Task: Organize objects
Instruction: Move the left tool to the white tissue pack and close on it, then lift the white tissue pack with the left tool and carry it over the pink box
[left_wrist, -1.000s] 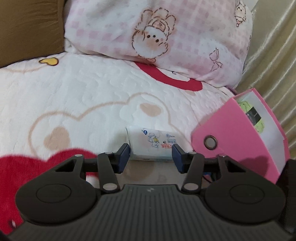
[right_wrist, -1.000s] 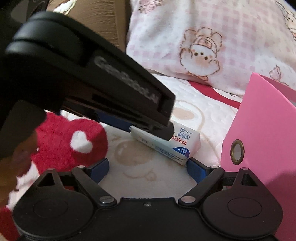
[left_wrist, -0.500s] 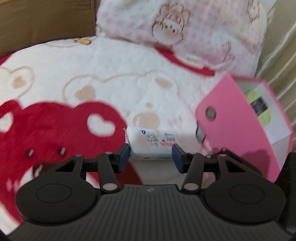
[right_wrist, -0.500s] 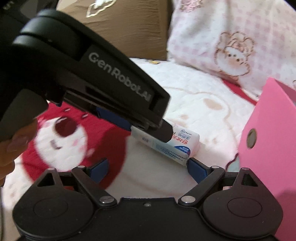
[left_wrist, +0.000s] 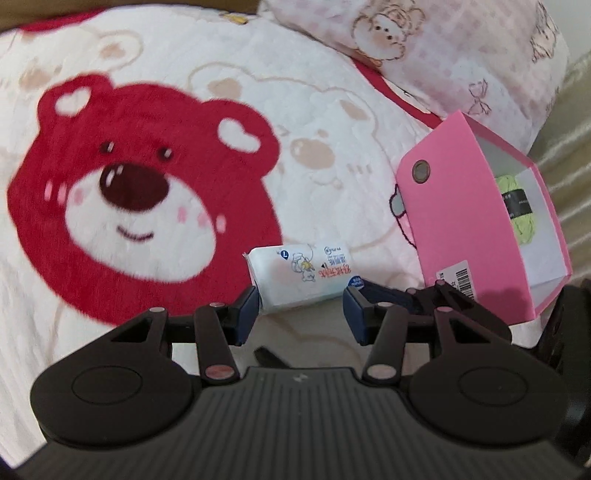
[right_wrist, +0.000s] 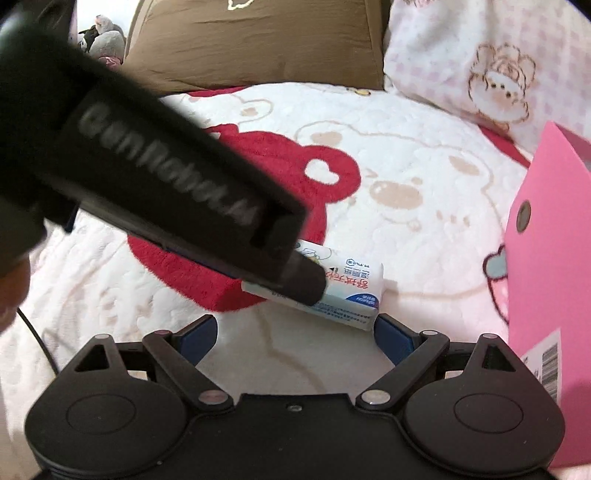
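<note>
A white wet-wipes packet (left_wrist: 303, 277) with blue and red print sits between the blue pads of my left gripper (left_wrist: 301, 310), which is shut on it just above the bear blanket (left_wrist: 129, 192). In the right wrist view the left gripper's black body (right_wrist: 166, 177) crosses the picture and holds the same packet (right_wrist: 351, 291). My right gripper (right_wrist: 295, 332) is open below it, with its right pad close to the packet's corner and nothing gripped. A pink open box (left_wrist: 461, 221) stands to the right, holding a green yarn ball (left_wrist: 517, 206).
A pink checked pillow (left_wrist: 443, 48) lies behind the box, and a brown pillow (right_wrist: 258, 40) lies at the back. The pink box (right_wrist: 546, 277) fills the right edge of the right wrist view. A hand shows at the far left there. Shiny curtain fabric hangs at the right.
Both grippers have swung back from the pillows, and the red bear print has come into view. The packet has stayed between the left pads throughout. The left gripper has rolled a little.
</note>
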